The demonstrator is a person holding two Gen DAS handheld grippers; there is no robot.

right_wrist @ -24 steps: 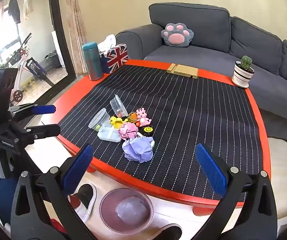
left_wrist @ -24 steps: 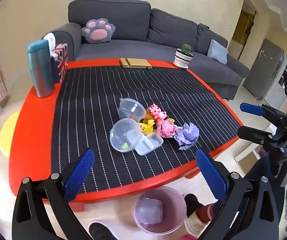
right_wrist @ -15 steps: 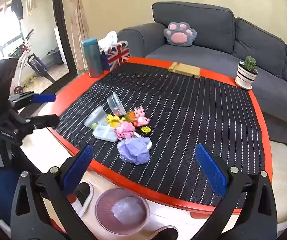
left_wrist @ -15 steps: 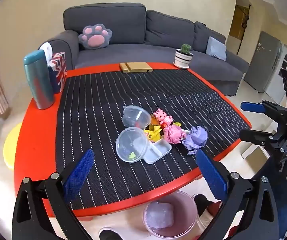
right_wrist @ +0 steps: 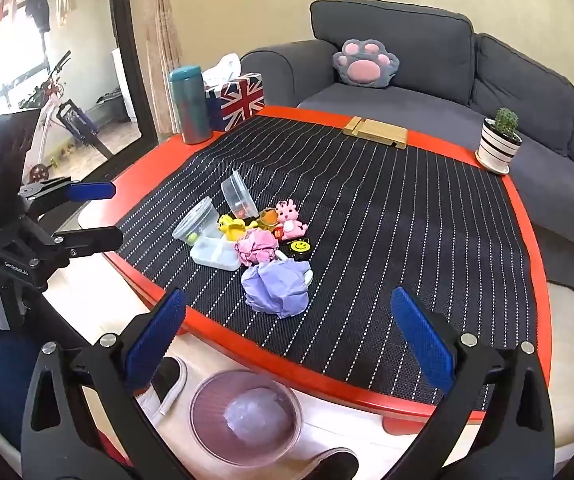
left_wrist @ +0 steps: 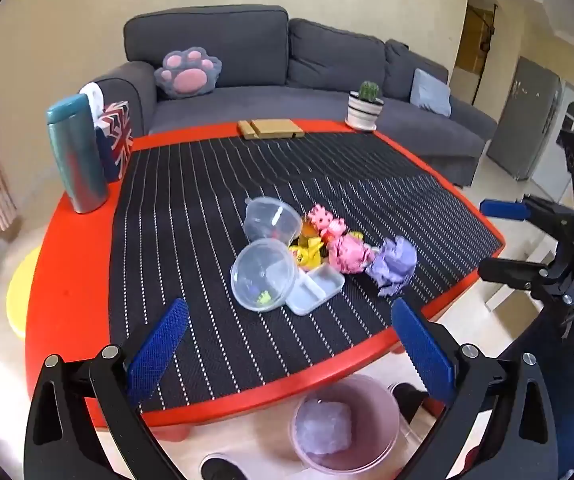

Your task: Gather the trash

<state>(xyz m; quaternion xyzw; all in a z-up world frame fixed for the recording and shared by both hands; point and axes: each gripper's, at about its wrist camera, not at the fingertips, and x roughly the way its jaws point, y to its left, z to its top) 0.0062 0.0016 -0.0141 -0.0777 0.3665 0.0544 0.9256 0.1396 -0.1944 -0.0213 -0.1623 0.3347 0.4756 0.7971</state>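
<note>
Purple crumpled paper ball [right_wrist: 277, 290] now lies nearer our right gripper [right_wrist: 289, 336], by the red table's [right_wrist: 223, 336] near edge, above the pink bin [right_wrist: 247, 418] on the floor; we have closed in since earlier. Both it and our left gripper [left_wrist: 287, 346] hang spread wide and empty, so nothing is grasped yet

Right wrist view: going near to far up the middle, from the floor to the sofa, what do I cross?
Pink bin on the floor → purple paper ball → pink paper ball → pink toy figure → wooden stand → paw cushion.
</note>
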